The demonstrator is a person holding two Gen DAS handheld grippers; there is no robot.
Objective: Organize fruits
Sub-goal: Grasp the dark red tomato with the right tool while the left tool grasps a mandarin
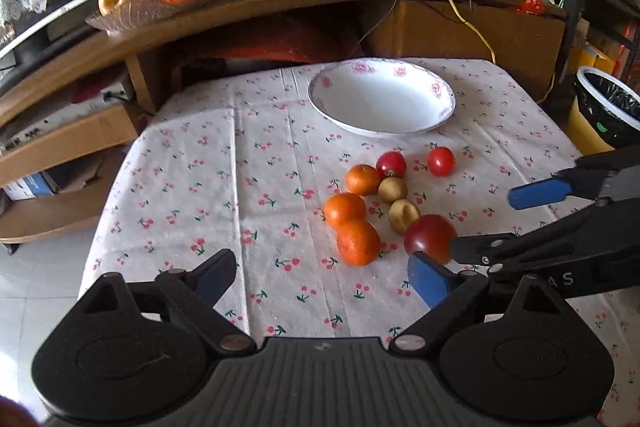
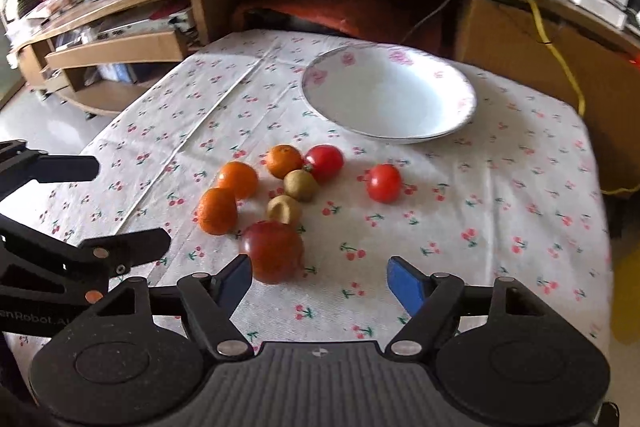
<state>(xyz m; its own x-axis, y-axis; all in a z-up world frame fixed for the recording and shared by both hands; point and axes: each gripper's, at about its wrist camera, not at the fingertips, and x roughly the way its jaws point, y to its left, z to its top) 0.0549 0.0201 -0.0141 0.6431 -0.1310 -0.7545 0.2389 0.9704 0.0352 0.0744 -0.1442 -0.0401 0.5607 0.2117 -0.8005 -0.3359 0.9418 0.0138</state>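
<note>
Fruits lie loose on the cloth-covered surface (image 2: 500, 227), all on our side of the empty white bowl (image 2: 390, 95). Our right gripper (image 2: 320, 281) is spread wide with nothing in it, the large tomato (image 2: 272, 251) just ahead; our left gripper (image 1: 320, 279) is likewise agape. We judge the tomato soft, smooth-skinned and easily bruised, so we would pinch it gently across its widest part. Partial lettering "enRobot.A" shows on the left gripper's body.
</note>
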